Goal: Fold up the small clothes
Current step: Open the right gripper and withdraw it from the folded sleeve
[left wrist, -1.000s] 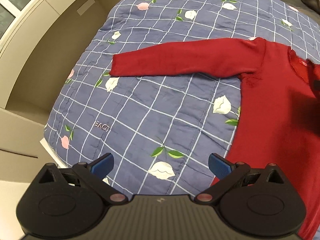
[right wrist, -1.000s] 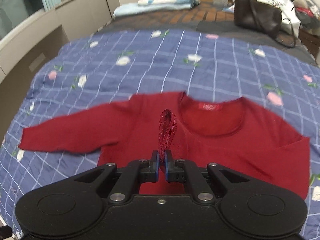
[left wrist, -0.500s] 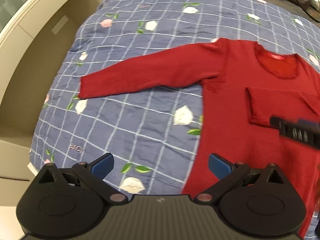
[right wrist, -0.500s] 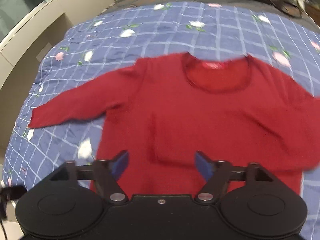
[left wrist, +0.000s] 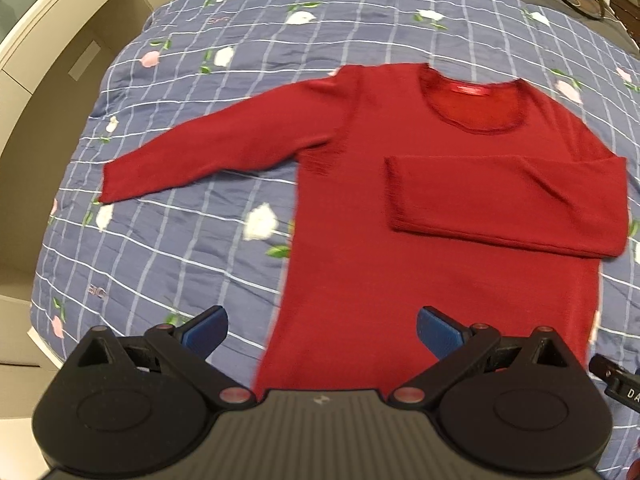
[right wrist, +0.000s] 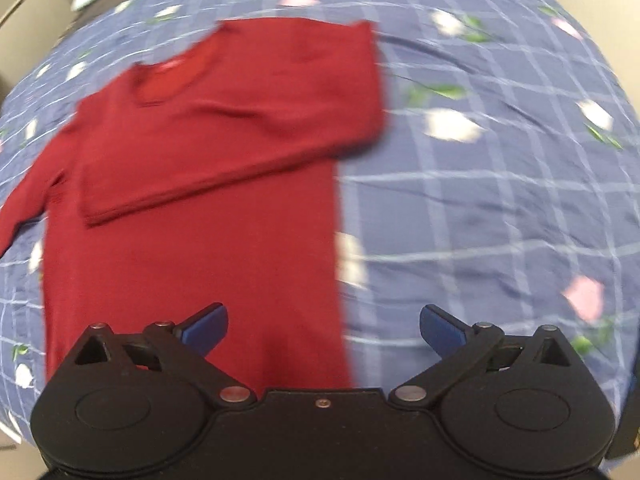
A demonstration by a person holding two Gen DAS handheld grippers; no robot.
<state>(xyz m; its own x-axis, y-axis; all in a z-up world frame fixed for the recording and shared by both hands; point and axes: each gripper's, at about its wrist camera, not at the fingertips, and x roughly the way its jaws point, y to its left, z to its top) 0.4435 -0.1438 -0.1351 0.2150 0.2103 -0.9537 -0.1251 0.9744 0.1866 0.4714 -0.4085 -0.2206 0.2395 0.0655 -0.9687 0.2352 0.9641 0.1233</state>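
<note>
I hold my left hand-held gripper (left wrist: 322,332) and right hand-held gripper (right wrist: 324,330) wide open and empty above the red sweater (left wrist: 420,248), which lies flat on the bed (left wrist: 180,240), one sleeve (left wrist: 504,208) folded across its chest.

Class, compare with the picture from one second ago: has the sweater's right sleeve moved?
Yes. The right tongs then pinched its cuff; now open, they have left the right sleeve folded across the sweater chest, below the neckline.
</note>
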